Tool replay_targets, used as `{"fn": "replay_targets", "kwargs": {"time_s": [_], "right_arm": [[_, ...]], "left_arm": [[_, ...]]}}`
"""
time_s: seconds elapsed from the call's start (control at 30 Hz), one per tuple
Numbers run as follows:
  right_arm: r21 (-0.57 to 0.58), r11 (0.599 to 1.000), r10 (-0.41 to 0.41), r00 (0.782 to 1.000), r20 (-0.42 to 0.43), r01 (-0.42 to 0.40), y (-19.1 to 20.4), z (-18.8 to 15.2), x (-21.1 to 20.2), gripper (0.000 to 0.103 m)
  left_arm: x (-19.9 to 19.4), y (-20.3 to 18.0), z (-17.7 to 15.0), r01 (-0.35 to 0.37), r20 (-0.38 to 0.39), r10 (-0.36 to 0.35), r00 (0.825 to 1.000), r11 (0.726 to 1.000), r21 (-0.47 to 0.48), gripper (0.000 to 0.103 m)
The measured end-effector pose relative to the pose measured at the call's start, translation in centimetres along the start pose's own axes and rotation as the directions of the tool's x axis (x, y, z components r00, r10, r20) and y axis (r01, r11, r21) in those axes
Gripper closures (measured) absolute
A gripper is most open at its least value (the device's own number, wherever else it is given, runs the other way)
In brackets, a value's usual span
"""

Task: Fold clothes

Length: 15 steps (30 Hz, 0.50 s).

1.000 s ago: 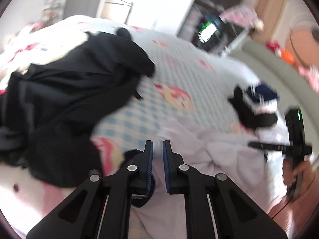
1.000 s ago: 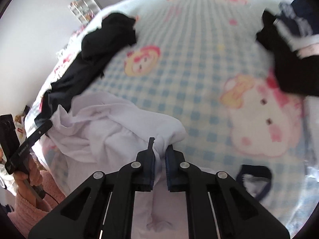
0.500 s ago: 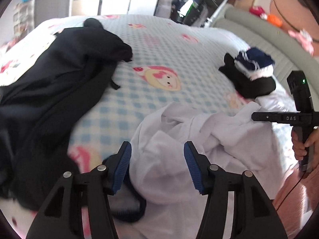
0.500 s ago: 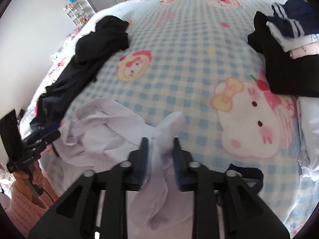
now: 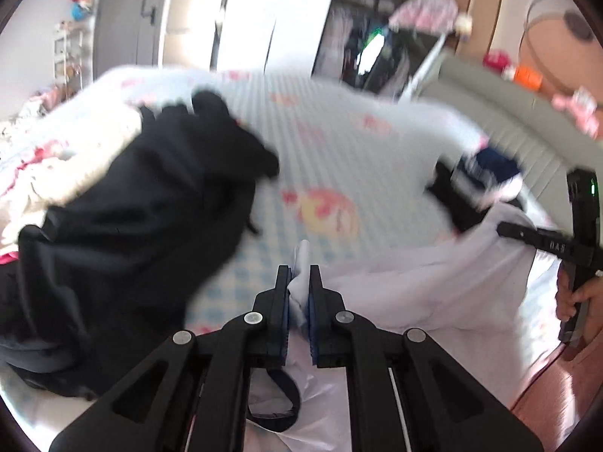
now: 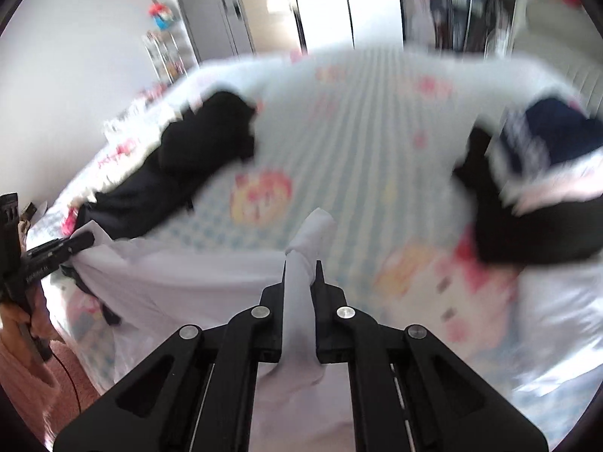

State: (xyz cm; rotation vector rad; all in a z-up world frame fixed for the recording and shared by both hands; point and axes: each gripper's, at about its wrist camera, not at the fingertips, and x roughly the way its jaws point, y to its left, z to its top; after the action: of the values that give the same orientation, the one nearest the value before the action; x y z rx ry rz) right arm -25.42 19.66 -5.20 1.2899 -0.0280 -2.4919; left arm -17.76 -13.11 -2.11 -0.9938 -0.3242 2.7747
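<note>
A white garment (image 5: 422, 286) hangs stretched between my two grippers above the near edge of the bed. My left gripper (image 5: 299, 282) is shut on one bunched corner of it. My right gripper (image 6: 301, 275) is shut on another bunched corner, which pokes out past the fingertips; the garment (image 6: 181, 282) spreads left from there. Each gripper shows in the other's view, the right one (image 5: 542, 243) at the right and the left one (image 6: 49, 252) at the left. The views are motion-blurred.
The bed has a blue-checked sheet (image 5: 339, 150) with pink cartoon prints. A black garment pile (image 5: 132, 226) lies at the left. A stack of folded dark, navy and white clothes (image 6: 535, 173) sits at the right. Wardrobes and shelves stand beyond the bed.
The left gripper, open half a second ago, has shut on the white garment. Both grippers have risen and pulled the cloth taut between them.
</note>
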Motion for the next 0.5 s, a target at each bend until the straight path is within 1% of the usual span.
{"fn": "replay_targets", "kwargs": {"time_s": [0.07,0.1,0.13,0.2,0.27,0.33,0.4,0.47,0.5], "right_arm": [[-0.011,1.0,-0.017,1.0,0.02,0.017,-0.2,-1.4,-1.9,0.099],[-0.017,1.0,-0.026,0.999,0.03,0.026,-0.4,-2.0,-2.8,0.099],[-0.022,0.999,-0.034,0.999,0.04,0.035,-0.5,-2.7,-3.7,0.099],[-0.033,0.998,-0.051,0.997,0.061,0.053,-0.7,-4.1,-5.6,0.098],[-0.043,0.997,-0.067,0.994,0.081,0.071,-1.0,-5.4,-7.4,0.099],[-0.049,0.995,-0.084,0.992,0.095,0.089,-1.3,-6.8,-9.0,0.099],[-0.005,0.996,-0.092,0.996,0.02,0.092,-2.4,-9.0,-7.4,0.099],[0.019,0.995,-0.097,0.995,-0.025,0.098,-3.2,-11.0,-6.7,0.098],[0.03,0.994,-0.099,0.994,-0.047,0.1,-3.5,-11.9,-6.4,0.098]], "left_arm": [[-2.0,-0.4,0.3,0.061,0.036,-0.06,0.998,0.998,-0.019,0.095],[-2.7,-1.0,-0.2,0.096,0.04,-0.095,0.995,0.995,-0.022,0.095],[-2.8,-1.3,-1.1,0.111,0.028,-0.11,0.993,0.993,-0.028,0.095],[-2.5,-2.0,-3.1,0.126,-0.006,-0.127,0.992,0.991,-0.043,0.094],[-0.7,-1.8,-6.0,0.127,-0.083,-0.135,0.987,0.987,-0.095,0.094],[1.3,-1.6,-8.9,0.104,-0.171,-0.126,0.977,0.986,-0.129,0.094],[2.6,-2.0,-11.0,0.09,-0.226,-0.114,0.967,0.989,-0.114,0.091],[2.7,-2.7,-12.4,0.065,-0.255,-0.083,0.963,0.995,-0.078,0.088],[2.4,-2.9,-12.6,0.051,-0.255,-0.064,0.965,0.997,-0.056,0.086]]}}
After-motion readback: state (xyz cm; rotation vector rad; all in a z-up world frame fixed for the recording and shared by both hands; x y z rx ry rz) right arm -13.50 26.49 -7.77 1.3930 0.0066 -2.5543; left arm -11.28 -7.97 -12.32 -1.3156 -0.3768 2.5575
